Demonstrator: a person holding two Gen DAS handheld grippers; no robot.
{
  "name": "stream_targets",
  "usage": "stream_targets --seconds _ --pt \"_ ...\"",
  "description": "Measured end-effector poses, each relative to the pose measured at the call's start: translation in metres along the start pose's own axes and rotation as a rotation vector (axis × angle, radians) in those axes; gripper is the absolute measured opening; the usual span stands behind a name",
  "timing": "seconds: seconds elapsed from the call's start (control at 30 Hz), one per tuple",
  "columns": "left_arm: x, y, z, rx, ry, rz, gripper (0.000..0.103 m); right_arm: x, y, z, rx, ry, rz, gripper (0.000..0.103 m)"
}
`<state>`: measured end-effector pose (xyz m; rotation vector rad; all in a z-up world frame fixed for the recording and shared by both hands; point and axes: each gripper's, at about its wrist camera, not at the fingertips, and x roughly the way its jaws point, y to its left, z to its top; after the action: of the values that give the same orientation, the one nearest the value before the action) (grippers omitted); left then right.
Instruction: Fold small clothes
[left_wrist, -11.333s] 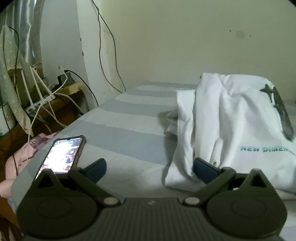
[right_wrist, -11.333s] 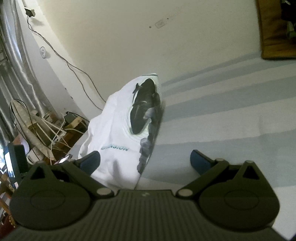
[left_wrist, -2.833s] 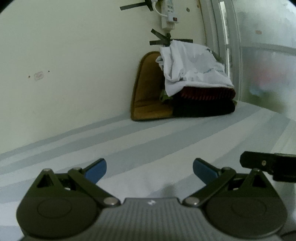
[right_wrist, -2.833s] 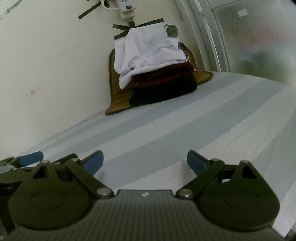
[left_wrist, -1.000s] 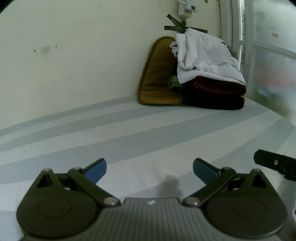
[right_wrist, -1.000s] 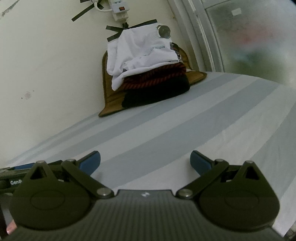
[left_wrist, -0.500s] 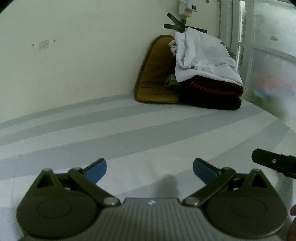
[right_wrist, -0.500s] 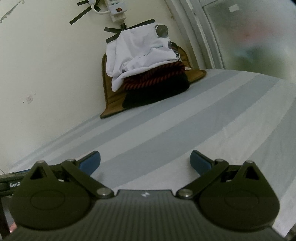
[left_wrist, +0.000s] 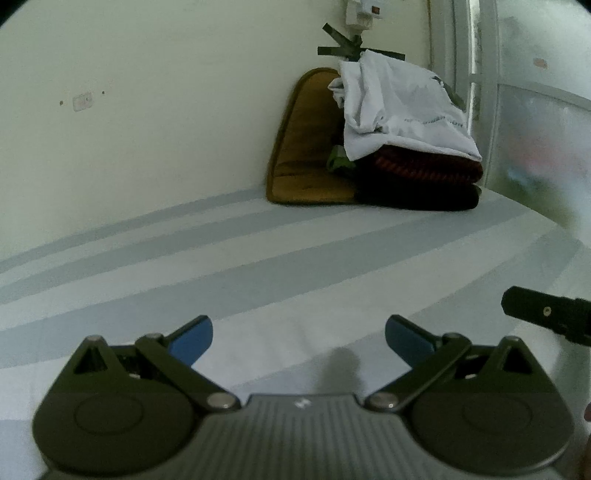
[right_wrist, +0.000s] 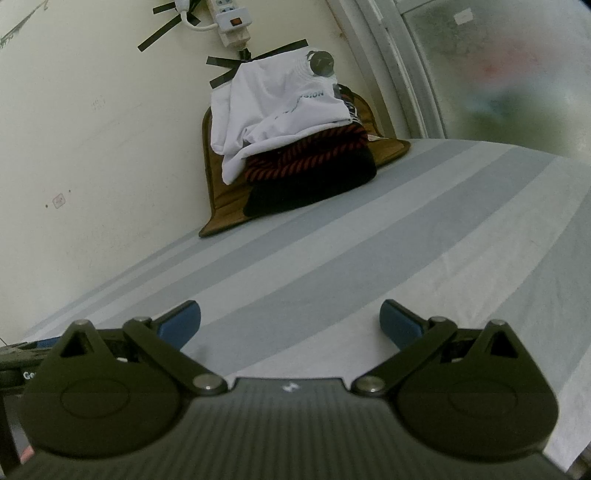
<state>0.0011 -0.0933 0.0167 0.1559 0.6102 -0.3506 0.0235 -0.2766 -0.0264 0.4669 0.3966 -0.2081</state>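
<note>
A white T-shirt (left_wrist: 402, 110) (right_wrist: 277, 114) with a dark print lies crumpled on top of a stack of dark folded clothes (left_wrist: 421, 184) (right_wrist: 314, 177) in the far corner of the bed. My left gripper (left_wrist: 299, 338) is open over the striped sheet, well short of the stack, with nothing between its blue pads. My right gripper (right_wrist: 290, 321) is open too, empty, and points toward the stack from farther right. Part of the right gripper's dark finger (left_wrist: 546, 314) shows at the right edge of the left wrist view.
The bed carries a grey and white striped sheet (left_wrist: 258, 258) (right_wrist: 369, 258). A brown cushion (left_wrist: 303, 155) (right_wrist: 221, 206) leans on the cream wall behind the stack. A power strip (right_wrist: 229, 18) is taped to the wall above. A frosted window (right_wrist: 498, 66) borders the right side.
Long before, both grippers faced the white T-shirt lying near them on the bed; it now rests on the stack. In the last second both views shifted slightly, and the grippers stayed open.
</note>
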Motion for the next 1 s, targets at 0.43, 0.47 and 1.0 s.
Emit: stream_targets --seconds 0.43,0.47,1.0 --pt "0.006 0.011 0.001 -0.062 0.056 -0.008 0.103 -0.002 0.002 0.000 -0.018 0.007 -0.004 0.103" --pt "0.006 0.011 0.001 -0.060 0.056 -0.005 0.103 -0.002 0.003 -0.001 -0.020 0.008 -0.003 0.103" --pt "0.004 0.001 -0.001 0.014 0.034 0.053 0.103 -0.009 0.011 -0.007 -0.072 0.002 0.008 0.103"
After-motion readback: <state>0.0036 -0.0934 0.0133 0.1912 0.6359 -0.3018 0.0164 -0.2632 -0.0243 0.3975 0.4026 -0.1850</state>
